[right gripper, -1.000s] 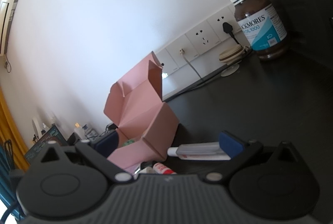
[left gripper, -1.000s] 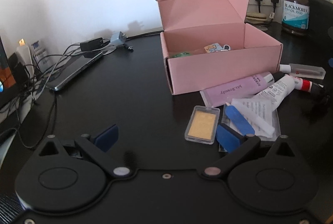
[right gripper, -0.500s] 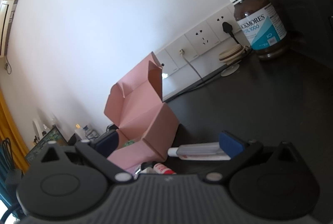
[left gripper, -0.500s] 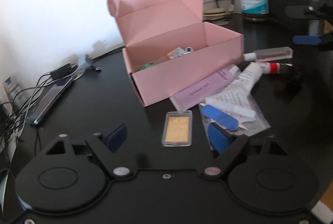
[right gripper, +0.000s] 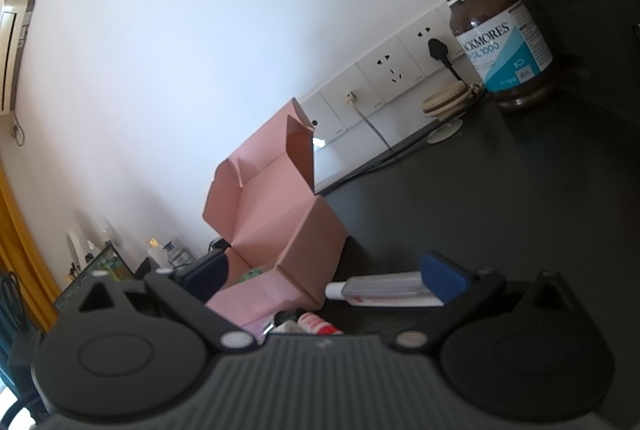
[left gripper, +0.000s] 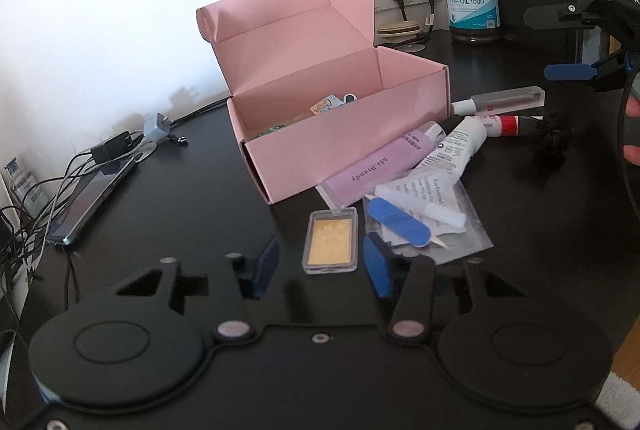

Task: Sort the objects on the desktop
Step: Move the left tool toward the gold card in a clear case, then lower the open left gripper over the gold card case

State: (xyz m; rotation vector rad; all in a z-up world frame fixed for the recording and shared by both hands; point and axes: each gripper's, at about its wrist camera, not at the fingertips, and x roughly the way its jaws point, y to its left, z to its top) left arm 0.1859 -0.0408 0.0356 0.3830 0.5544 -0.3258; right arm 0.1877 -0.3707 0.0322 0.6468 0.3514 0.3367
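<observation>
Clutter lies in front of the open pink box (left gripper: 344, 134) on the black table (left gripper: 192, 198). My left hand-held gripper (left gripper: 320, 268) has just been closing, and its blue pads now stand on either side of the small clear case (left gripper: 331, 241) with the gold card inside; a gap shows on both sides of the case, so the pads do not press it yet. The case lies flat just in front of the box. To its right a blue nail file (left gripper: 398, 221) rests on a clear plastic bag (left gripper: 452, 230), with a purple tube (left gripper: 376, 170) and a white tube (left gripper: 456, 148) leaning toward the box. Farther right lie a clear capped stick (left gripper: 504, 100) and a red-banded tube (left gripper: 508, 122).

My right hand-held gripper (right gripper: 332, 278) hangs low with its pads spread wide and nothing between them; the clear capped stick lies just beyond its right pad. A brown supplement bottle (right gripper: 500, 34) stands near the wall sockets (right gripper: 392, 70). A phone (left gripper: 92, 198) with tangled cables (left gripper: 48, 190) sits at the table's left.
</observation>
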